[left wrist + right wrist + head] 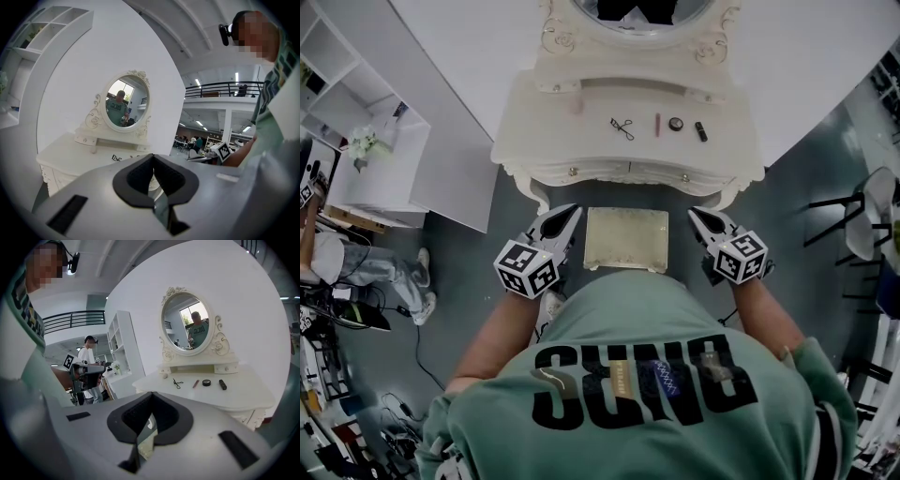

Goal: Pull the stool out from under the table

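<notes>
The cream cushioned stool [625,240] stands on the grey floor, its far edge at the front of the white dressing table [581,141]. My left gripper [573,213] hangs just left of the stool's far corner, and my right gripper [695,214] just right of the other corner. Neither touches the stool. In the left gripper view the left gripper [152,157] has its black pads together with nothing held. The right gripper [150,394] looks the same in the right gripper view. Both point toward the table [65,154] [211,397].
On the tabletop lie an eyelash curler [622,127], a lipstick [657,124], a round compact [676,123] and a black tube [700,131] below an oval mirror [187,324]. A white shelf unit [384,169] and another person [356,262] are at left, a black chair [853,216] at right.
</notes>
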Demonstrator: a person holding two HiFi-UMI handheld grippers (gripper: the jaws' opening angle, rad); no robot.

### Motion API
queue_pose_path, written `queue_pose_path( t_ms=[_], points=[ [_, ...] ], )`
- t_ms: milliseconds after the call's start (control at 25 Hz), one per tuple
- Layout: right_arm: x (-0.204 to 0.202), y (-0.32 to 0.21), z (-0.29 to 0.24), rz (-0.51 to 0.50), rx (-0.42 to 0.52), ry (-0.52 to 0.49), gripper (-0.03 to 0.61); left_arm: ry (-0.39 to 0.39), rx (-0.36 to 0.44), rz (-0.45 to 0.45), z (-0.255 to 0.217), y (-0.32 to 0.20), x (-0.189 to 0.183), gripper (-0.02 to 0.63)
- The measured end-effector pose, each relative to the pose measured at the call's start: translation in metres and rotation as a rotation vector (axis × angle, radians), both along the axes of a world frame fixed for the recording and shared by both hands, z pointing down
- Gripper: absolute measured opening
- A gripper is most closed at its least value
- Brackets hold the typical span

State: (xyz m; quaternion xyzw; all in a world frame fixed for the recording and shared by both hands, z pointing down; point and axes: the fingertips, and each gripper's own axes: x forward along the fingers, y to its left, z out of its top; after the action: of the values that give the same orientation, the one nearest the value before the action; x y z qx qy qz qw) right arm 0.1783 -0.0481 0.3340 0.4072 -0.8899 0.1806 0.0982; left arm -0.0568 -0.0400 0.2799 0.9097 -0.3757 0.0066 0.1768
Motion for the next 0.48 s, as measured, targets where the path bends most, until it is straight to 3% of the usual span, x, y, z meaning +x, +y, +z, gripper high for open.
queue_pose_path(
  t_ms=[480],
  points=[
    [0.0043, -0.0043, 0.0000, 0.004, 0.004, 0.001, -0.006, -0.002, -0.004, -0.003, 0.0044, -0.0010, 0.0023, 0.011]
  ],
)
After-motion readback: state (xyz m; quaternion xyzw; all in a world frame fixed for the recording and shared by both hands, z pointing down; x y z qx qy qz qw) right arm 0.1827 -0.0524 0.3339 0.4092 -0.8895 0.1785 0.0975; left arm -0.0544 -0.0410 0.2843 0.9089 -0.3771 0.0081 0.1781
